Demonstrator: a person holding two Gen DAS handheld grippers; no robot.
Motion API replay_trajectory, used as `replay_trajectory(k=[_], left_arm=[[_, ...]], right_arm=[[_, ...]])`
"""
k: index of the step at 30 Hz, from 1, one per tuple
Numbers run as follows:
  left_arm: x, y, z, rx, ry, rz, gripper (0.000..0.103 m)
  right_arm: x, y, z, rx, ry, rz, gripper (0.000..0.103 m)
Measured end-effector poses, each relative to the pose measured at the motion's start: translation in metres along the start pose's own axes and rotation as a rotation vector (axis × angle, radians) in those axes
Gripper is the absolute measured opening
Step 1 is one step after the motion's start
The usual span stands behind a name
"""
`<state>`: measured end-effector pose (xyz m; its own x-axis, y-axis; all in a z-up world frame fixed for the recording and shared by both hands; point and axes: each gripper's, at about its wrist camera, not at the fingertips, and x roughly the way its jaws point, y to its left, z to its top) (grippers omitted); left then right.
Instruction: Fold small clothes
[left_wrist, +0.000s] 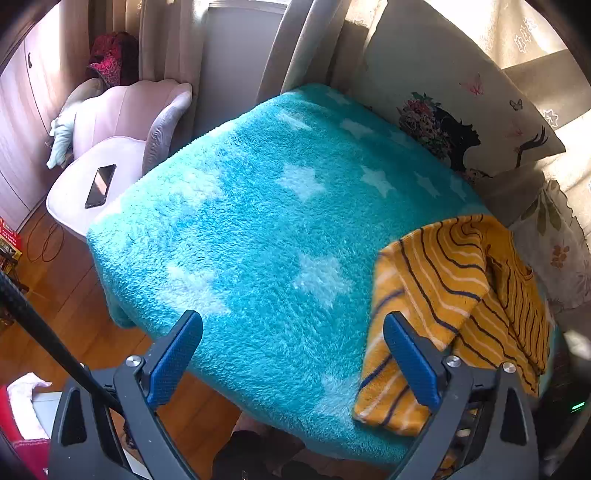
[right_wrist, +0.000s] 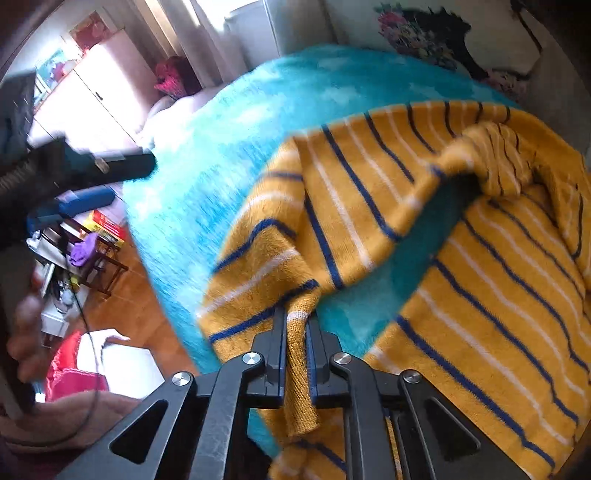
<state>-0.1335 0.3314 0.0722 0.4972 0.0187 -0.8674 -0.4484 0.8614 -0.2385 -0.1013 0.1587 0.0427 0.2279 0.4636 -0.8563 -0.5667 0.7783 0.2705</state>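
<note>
A small yellow sweater (left_wrist: 454, 295) with navy and white stripes lies crumpled at the right side of a turquoise star blanket (left_wrist: 258, 221). My left gripper (left_wrist: 291, 354) is open and empty above the blanket's near edge, its right finger next to the sweater. In the right wrist view my right gripper (right_wrist: 295, 332) is shut on a ribbed edge of the sweater (right_wrist: 480, 277) and lifts one part of it over the blanket (right_wrist: 207, 147). The left gripper (right_wrist: 92, 181) shows at the left of that view.
A pale chair (left_wrist: 122, 147) with a phone (left_wrist: 100, 185) on its seat stands left of the blanket. A printed pillow (left_wrist: 454, 110) leans behind it. Wooden floor (left_wrist: 66, 306), a small rack with items (right_wrist: 85, 243) and red cloth (right_wrist: 70, 369) lie at the left.
</note>
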Motion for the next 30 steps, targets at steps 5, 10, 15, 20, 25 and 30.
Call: replay_trajectory(k=[5, 10, 15, 20, 25, 30], left_arm=[[-0.005, -0.007, 0.003, 0.008, -0.017, -0.013, 0.098], [-0.008, -0.029, 0.000, 0.053, -0.021, -0.039, 0.098], [-0.010, -0.057, -0.010, 0.124, -0.013, -0.048, 0.098], [-0.005, -0.082, -0.024, 0.181, 0.019, -0.052, 0.098], [0.001, -0.102, -0.036, 0.239, 0.048, -0.059, 0.098], [0.014, -0.118, -0.046, 0.269, 0.107, -0.087, 0.098]], right_arm=[[-0.083, -0.020, 0.036, 0.055, -0.198, 0.004, 0.009], [-0.166, -0.093, 0.051, 0.212, -0.363, -0.071, 0.009], [-0.187, -0.229, 0.016, 0.453, -0.301, -0.326, 0.009], [-0.167, -0.338, -0.019, 0.495, -0.036, -0.802, 0.013], [-0.180, -0.343, -0.046, 0.578, -0.119, -0.722, 0.042], [-0.192, -0.339, -0.086, 0.630, -0.168, -0.670, 0.044]])
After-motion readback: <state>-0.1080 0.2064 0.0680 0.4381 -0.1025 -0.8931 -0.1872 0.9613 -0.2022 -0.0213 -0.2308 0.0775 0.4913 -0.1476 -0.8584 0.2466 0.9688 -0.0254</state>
